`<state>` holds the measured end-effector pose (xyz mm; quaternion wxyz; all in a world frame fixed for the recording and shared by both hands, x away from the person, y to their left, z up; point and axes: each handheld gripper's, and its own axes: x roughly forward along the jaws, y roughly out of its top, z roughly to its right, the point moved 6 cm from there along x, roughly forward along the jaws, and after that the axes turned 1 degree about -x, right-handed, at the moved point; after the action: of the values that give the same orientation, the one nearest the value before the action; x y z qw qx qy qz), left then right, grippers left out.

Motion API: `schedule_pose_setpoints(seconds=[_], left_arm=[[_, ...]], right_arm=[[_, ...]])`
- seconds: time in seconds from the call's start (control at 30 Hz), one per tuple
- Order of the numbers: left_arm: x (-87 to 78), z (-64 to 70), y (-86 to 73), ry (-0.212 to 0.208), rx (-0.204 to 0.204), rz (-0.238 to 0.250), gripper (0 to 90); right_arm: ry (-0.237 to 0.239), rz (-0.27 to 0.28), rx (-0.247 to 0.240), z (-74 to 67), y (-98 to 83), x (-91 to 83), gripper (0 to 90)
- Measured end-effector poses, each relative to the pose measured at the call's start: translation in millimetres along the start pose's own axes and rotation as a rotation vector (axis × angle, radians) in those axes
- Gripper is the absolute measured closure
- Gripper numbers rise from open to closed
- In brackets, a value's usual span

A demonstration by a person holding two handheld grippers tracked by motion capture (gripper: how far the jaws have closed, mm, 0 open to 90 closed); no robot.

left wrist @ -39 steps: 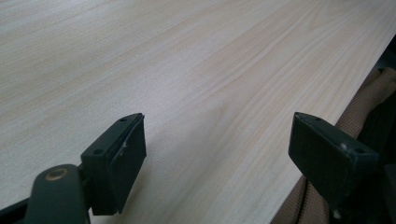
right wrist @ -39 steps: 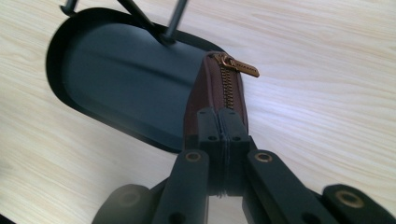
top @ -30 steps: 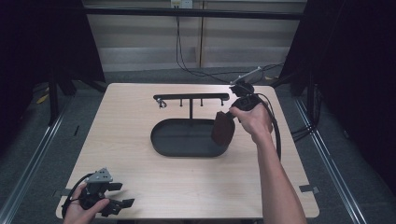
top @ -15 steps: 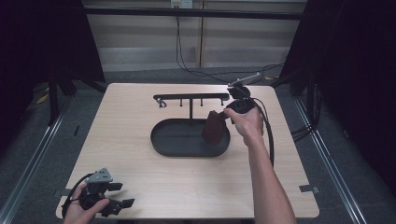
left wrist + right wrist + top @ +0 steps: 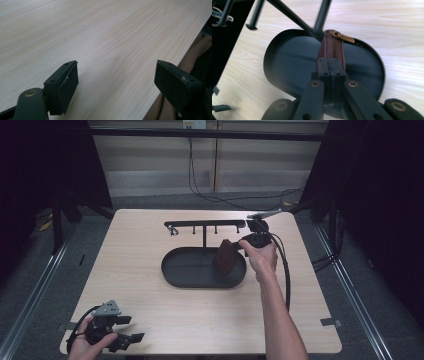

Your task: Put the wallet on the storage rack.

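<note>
A dark brown zip pouch point(image 5: 226, 257) point(image 5: 333, 45) stands on edge over the right end of the black oval tray point(image 5: 187, 269) point(image 5: 292, 60), zipper and brass pull on top. My right gripper point(image 5: 237, 248) point(image 5: 329, 63) is shut on the pouch's upper edge, coming in from the right. Whether the pouch's bottom touches the tray floor I cannot tell. My left gripper point(image 5: 128, 329) point(image 5: 115, 77) rests low at the table's front left corner, open, with bare wood between its jaws.
A black T-shaped rack point(image 5: 205, 225) point(image 5: 287, 12) with small pegs rises from the tray's back edge; a metal ring point(image 5: 173, 231) hangs at its left end. The right gripper's cable point(image 5: 286, 270) loops along the forearm. The table's front edge point(image 5: 172, 57) runs close to the left gripper.
The right gripper has come down and a little left with the pouch, lower into the tray's right end. The left gripper has stayed put.
</note>
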<state>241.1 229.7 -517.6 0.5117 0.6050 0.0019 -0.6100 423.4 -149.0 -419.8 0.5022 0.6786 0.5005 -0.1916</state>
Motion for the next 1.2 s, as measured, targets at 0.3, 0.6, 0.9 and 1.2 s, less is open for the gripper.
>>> schedule_pose_setpoints(seconds=[0.3,0.6,0.9,1.2], left_arm=[[0.0,-0.3,-0.2,0.001,0.0,0.002,19.4],[0.8,-0.1,-0.1,0.001,-0.002,0.001,19.4],[0.6,-0.5,-0.4,-0.001,-0.005,-0.001,19.4],[-0.1,-1.1,0.1,0.001,-0.004,0.005,19.4]], right_arm=[[0.015,0.039,0.046,13.9,-11.9,19.3,89.3],[-0.034,0.043,0.036,35.0,-22.7,22.6,88.5],[-0.044,0.021,0.033,49.2,-40.9,45.0,89.4],[-0.04,0.054,-0.021,45.2,-39.3,37.1,76.5]])
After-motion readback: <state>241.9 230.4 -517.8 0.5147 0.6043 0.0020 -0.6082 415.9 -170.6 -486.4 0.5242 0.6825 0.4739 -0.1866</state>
